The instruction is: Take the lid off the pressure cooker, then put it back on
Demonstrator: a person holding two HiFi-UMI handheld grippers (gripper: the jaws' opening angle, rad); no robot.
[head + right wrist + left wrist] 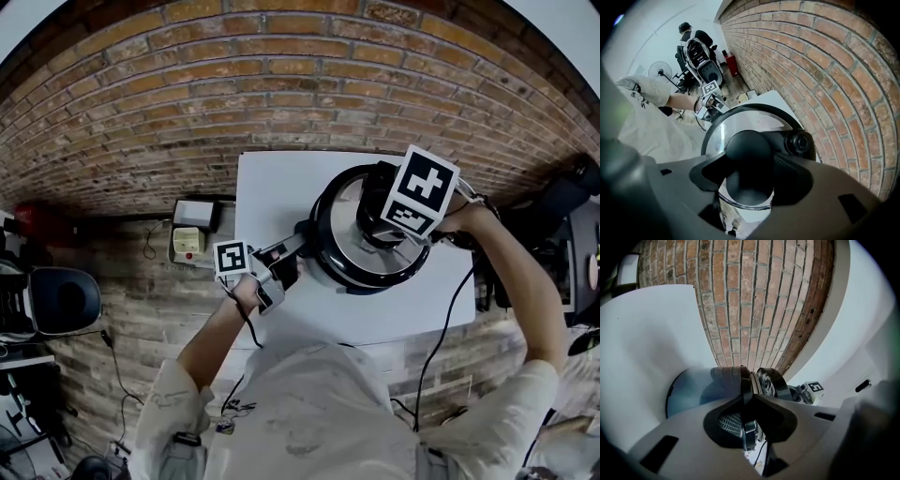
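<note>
The pressure cooker (349, 265) stands on the table (272, 187) near the wall (281, 84).

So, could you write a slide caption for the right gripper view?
Right gripper closed on the round black knob of the shiny, black-rimmed pressure cooker lid, beside a brick wall.

White table (272, 187) beside brick wall (281, 84); black chair (701, 54).

Camera layout: one head view, two gripper views.
Head view: from above, steeply down onto table (272, 187) and pressure cooker (367, 268). Left gripper view: across table toward brick wall (754, 301), close on cooker handle (746, 385). Right gripper view: straight down, close on lid knob (749, 152). Shared by all three: pressure cooker.
</note>
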